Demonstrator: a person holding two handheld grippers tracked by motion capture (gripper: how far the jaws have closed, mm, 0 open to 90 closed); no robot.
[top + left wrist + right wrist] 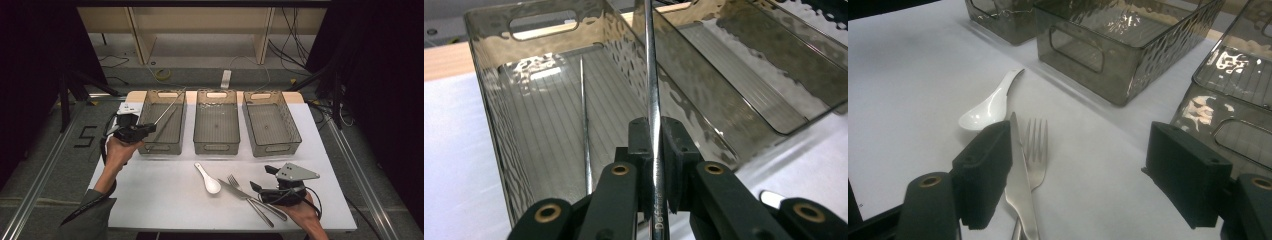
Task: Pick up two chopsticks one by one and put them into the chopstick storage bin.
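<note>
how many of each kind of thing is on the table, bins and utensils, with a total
Clear bins: 3, left, middle, right
Metal chopsticks: 2, one clamped in the left hand-held gripper over the left bin, one lying inside that bin
White spoon: 1
Fork: 1
Knife: 1
Total: 8

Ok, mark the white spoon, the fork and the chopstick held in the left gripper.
white spoon (pixel 212 186), high view, on its bowl.
fork (pixel 1036 134), right gripper view, on its tines.
chopstick (pixel 651 85), left gripper view, on the shaft above the jaws.
</note>
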